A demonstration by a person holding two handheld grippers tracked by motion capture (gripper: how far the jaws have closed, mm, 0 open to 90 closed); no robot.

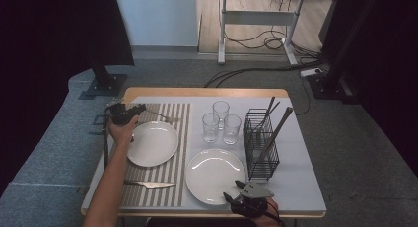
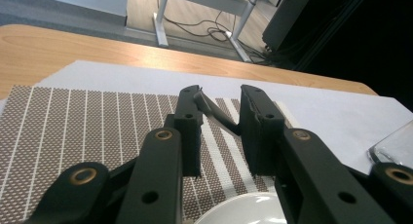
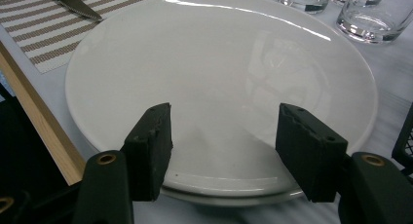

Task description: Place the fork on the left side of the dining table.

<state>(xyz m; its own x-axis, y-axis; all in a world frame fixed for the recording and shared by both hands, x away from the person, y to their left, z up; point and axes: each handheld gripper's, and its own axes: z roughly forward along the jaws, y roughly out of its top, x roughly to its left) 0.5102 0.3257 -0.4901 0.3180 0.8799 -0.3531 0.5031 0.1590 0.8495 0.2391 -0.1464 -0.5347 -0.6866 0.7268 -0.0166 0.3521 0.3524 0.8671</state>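
On the wooden surface (image 1: 207,93) lies a pale cloth, with a striped mat (image 1: 160,187) at its left. Two white plates: one on the mat (image 1: 153,143), one on the cloth nearer the person (image 1: 215,175). Black wire rack (image 1: 261,148) to the right of the near plate, long utensils standing in it. Three glasses (image 1: 221,122) cluster behind the near plate. Knife (image 1: 150,184) on the mat's near part, fork (image 1: 165,117) at its far part, beyond the mat's plate.

Left gripper (image 1: 134,110) sits at the far left of the mat, just beside the fork's handle end. In the left gripper view (image 2: 219,131) its fingers (image 2: 187,136) stand parted, the fork's handle (image 2: 216,114) between them; the pads do not press on it as far as can be seen.

Right gripper (image 1: 231,193) at the near edge of the surface. In the right gripper view (image 3: 224,151) its fingers (image 3: 151,146) are spread wide over the near plate's rim (image 3: 219,87), holding nothing.
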